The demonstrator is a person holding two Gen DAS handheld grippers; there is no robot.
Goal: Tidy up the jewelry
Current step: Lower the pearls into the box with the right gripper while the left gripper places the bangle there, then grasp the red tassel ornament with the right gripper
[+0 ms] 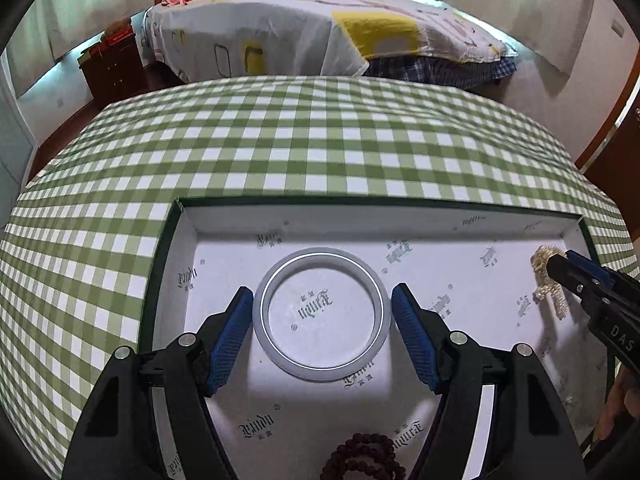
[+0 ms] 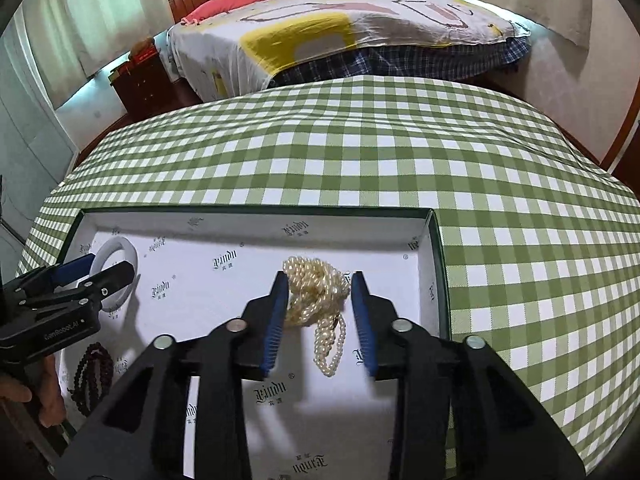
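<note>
Dark wooden prayer beads (image 1: 362, 458) lie nearest in the white box (image 1: 440, 216), where the left gripper (image 1: 322, 312) spreads its jaws around the pale bangle (image 1: 322, 314) and the right gripper (image 2: 320, 312), jaws apart, flanks the pearl necklace (image 2: 316, 296), likely releasing both.

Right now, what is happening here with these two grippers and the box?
A person holds a gripper in each hand over a shallow white-lined box on a green checked tablecloth. The left gripper is open, its fingers on either side of a white bangle that lies flat in the box. The right gripper is open around a bunch of pearl strands. A dark bead bracelet also lies in the box. Nothing looks lifted yet.
</note>
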